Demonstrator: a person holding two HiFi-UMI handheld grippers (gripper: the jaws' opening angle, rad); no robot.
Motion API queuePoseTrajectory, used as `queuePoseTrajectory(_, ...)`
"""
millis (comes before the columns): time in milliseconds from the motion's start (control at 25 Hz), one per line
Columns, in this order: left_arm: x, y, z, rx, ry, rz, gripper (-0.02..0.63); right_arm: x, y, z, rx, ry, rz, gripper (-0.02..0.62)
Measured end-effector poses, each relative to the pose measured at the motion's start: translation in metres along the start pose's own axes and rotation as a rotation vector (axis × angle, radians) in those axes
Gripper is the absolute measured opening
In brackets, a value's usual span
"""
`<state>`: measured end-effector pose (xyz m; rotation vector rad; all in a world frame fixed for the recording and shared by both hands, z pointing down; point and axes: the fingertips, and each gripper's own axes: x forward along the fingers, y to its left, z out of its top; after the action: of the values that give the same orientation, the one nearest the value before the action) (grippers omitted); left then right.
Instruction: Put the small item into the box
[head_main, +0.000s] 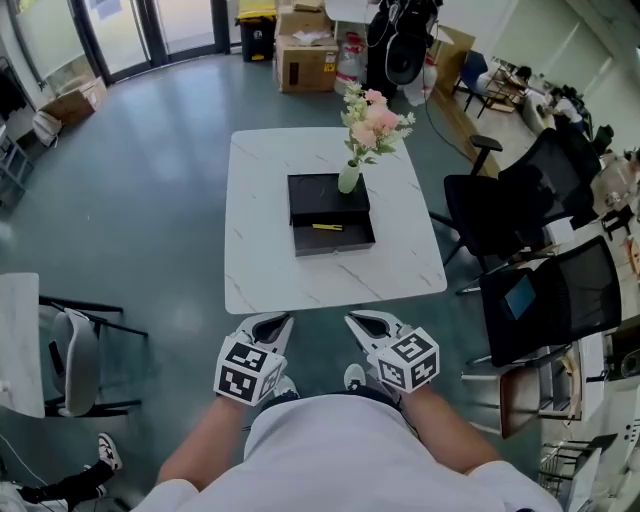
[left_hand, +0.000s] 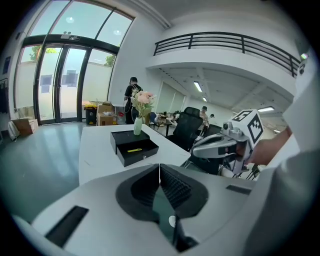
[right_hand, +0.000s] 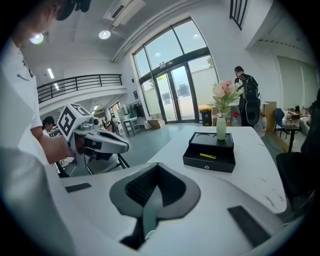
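Open office hall, white worktop (head_main: 262, 225) at 12 o'clock. The yellow small item (head_main: 327, 227) lies in the open drawer (head_main: 338, 241) of the black box (head_main: 322, 190). Left claw (head_main: 274, 323) and right claw (head_main: 361, 322), both closed and empty, hang well short: approach squarely before opening.

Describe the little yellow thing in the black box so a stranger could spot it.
On the white marble table stands a black box with a flower vase on top. Its drawer is pulled open, and inside lies a thin yellow stick, the only bright thing against the black.
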<state>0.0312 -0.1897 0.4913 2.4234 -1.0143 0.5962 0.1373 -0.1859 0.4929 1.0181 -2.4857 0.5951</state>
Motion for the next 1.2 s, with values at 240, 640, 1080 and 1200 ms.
queuePoseTrajectory(240, 0.024, -0.035, 0.013, 0.022, -0.009, 0.000, 0.017, -0.029, -0.028, -0.006, 0.005, -0.024, 0.009, 0.015)
queuePoseTrajectory(640, 0.044, -0.070, 0.019, 0.021, 0.018, 0.021, 0.017, -0.054, -0.048, -0.018, 0.035, -0.064, 0.053, 0.015)
queuePoseTrajectory(1080, 0.043, -0.082, 0.016, 0.045, 0.035, 0.029, 0.017, -0.062, -0.055, -0.019, 0.032, -0.081, 0.055, 0.015)
queuePoseTrajectory(1200, 0.043, -0.084, 0.017, 0.051, 0.038, 0.024, 0.017, -0.063, -0.055, -0.021, 0.040, -0.084, 0.051, 0.015)
